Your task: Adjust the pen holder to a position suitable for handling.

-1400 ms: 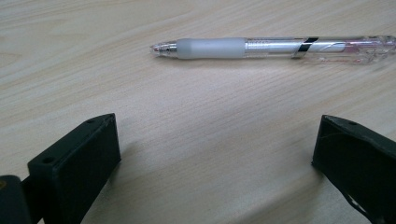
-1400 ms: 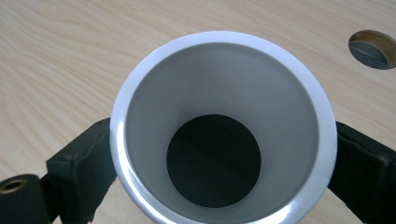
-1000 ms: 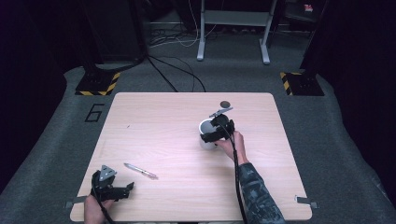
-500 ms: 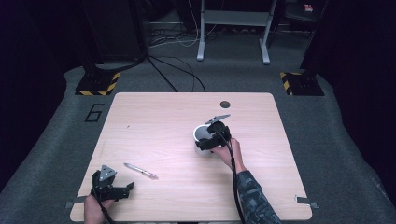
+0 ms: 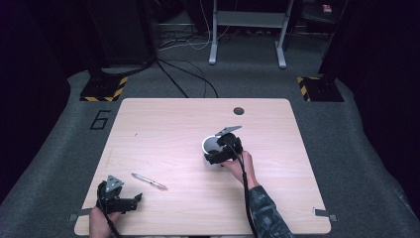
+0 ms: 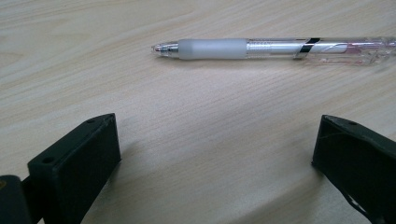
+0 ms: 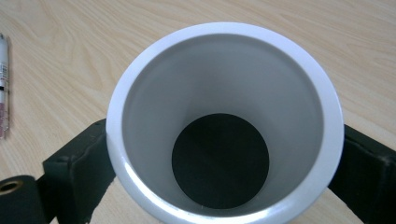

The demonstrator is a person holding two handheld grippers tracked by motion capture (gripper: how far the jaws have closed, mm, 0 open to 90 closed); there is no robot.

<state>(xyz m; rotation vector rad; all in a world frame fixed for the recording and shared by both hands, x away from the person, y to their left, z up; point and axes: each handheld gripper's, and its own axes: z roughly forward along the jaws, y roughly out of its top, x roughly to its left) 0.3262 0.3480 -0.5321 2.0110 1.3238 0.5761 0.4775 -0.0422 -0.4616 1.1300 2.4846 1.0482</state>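
Only "6" readable, on grey floor mat [image 5: 100, 119] left of table [image 5: 163, 124].

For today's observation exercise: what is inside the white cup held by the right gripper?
The white cup holds nothing: pale inner walls and a dark round bottom. The right gripper clamps its outside, covering the lower walls.

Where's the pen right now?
In the high view the pen lies on the table's near-left part, just ahead of the open left tool, left of the cup.

One white cup [image 5: 212, 147] and one clear pen [image 5: 148, 182] are sitting on one wooden table [image 5: 163, 129]; two tongs are working.
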